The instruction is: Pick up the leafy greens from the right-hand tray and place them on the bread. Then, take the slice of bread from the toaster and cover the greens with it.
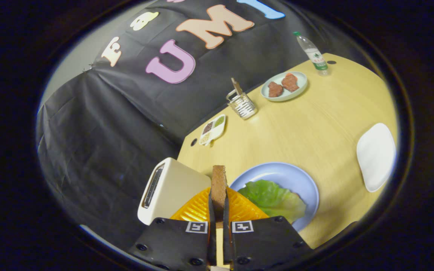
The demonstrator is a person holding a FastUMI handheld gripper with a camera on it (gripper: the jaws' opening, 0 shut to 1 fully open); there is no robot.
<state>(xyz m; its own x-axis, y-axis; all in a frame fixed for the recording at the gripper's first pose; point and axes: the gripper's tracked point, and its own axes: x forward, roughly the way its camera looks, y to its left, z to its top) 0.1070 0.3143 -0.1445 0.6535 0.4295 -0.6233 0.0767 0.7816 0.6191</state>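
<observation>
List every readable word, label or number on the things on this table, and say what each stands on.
None can be read.
water bottle: its label is too small and blurred.
gripper, shut on the bread slice: square black-and-white markers on it, patterns, no text.

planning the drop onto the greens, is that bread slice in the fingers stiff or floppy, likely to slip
The bread slice stands on edge between the fingers without sagging, so it is probably stiff. Both fingers press its flat faces, so slipping seems unlikely. The leafy greens look uneven, so it may rock once laid down.
</observation>
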